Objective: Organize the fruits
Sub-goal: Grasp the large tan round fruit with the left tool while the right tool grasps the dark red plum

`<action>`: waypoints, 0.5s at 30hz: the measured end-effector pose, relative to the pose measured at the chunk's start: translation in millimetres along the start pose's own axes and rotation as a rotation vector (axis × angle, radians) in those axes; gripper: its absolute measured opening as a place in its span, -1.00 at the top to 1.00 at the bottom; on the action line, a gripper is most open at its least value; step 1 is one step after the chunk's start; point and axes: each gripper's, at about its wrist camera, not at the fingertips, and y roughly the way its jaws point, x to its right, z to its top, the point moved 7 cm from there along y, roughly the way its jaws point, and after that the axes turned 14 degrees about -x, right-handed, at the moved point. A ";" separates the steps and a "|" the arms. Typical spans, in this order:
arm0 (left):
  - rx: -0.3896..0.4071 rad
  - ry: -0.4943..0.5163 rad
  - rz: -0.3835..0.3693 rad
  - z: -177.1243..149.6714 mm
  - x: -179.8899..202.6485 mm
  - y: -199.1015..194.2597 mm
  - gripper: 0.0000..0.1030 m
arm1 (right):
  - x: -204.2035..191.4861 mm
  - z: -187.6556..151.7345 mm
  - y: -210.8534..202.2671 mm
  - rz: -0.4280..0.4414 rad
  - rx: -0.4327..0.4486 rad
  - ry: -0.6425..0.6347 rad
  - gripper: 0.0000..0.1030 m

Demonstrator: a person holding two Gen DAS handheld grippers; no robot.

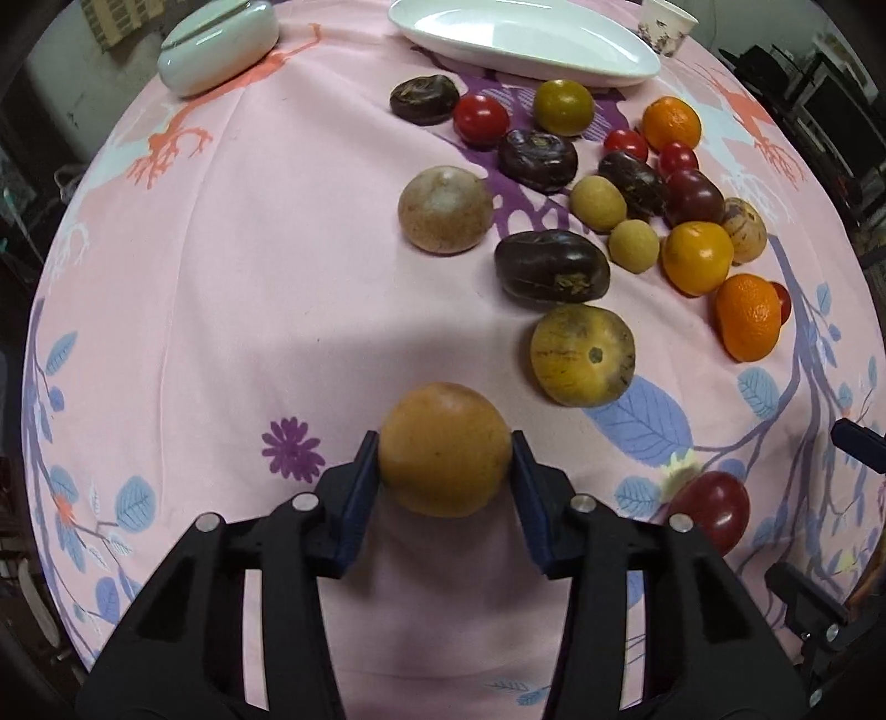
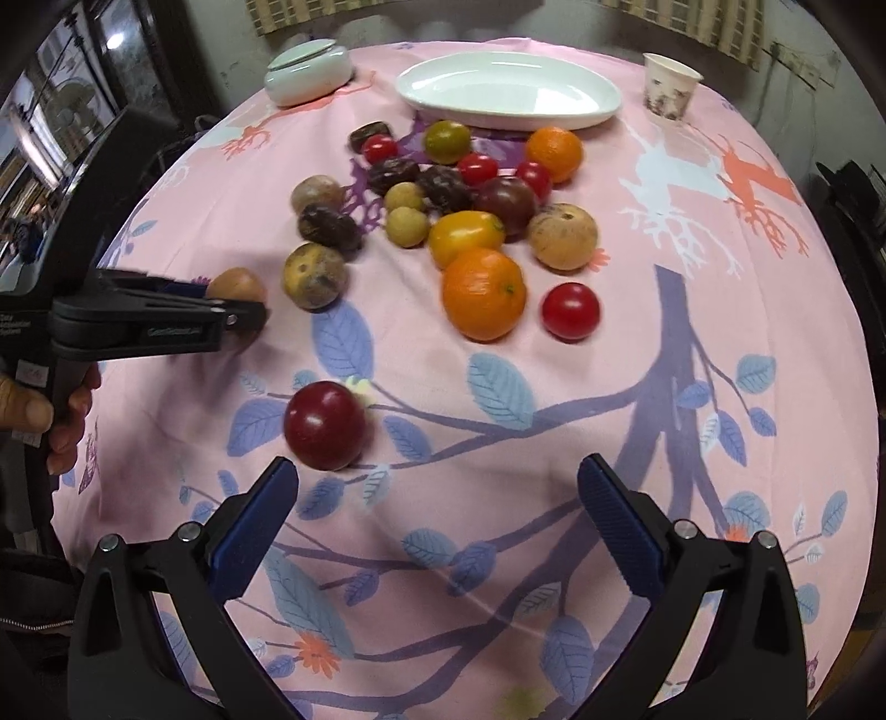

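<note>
Looks like a lived-in home, a dining spot by the signs: round table (image 2: 775,310) under a pink tablecloth (image 1: 232,288) printed with branches, leaves and flowers; loose fruits (image 2: 454,221) scattered toward its far edge beside a white oval dish (image 2: 509,91), a lidded pale green ceramic jar (image 2: 307,69) and a paper cup (image 2: 670,88). Behind the far edge, a plain wall and a checked curtain (image 2: 720,27); at the left, dark-framed glass (image 2: 66,122) with dim clutter

A paper cup (image 2: 670,86) and a lidded pale-green dish (image 2: 308,72) stood at the far edge of the pink floral cloth (image 2: 554,399) covering the desk.
</note>
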 end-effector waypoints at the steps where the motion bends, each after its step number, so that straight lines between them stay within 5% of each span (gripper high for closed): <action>1: 0.006 0.002 -0.006 -0.5 0.0 0.2 0.10 | -4.6 0.4 1.8 0.010 -0.008 -0.021 -0.69; 2: 0.009 -0.001 -0.015 -0.9 -0.5 0.4 0.10 | -10.2 0.5 4.6 0.016 -0.021 -0.045 -0.48; 11: 0.020 -0.025 -0.075 -3.4 -9.5 -0.1 0.10 | -50.3 10.4 33.3 0.029 -0.101 -0.181 0.21; 15: 0.028 -0.025 -0.071 -4.3 -8.3 0.5 0.10 | -53.2 20.6 36.0 0.022 -0.080 -0.184 0.26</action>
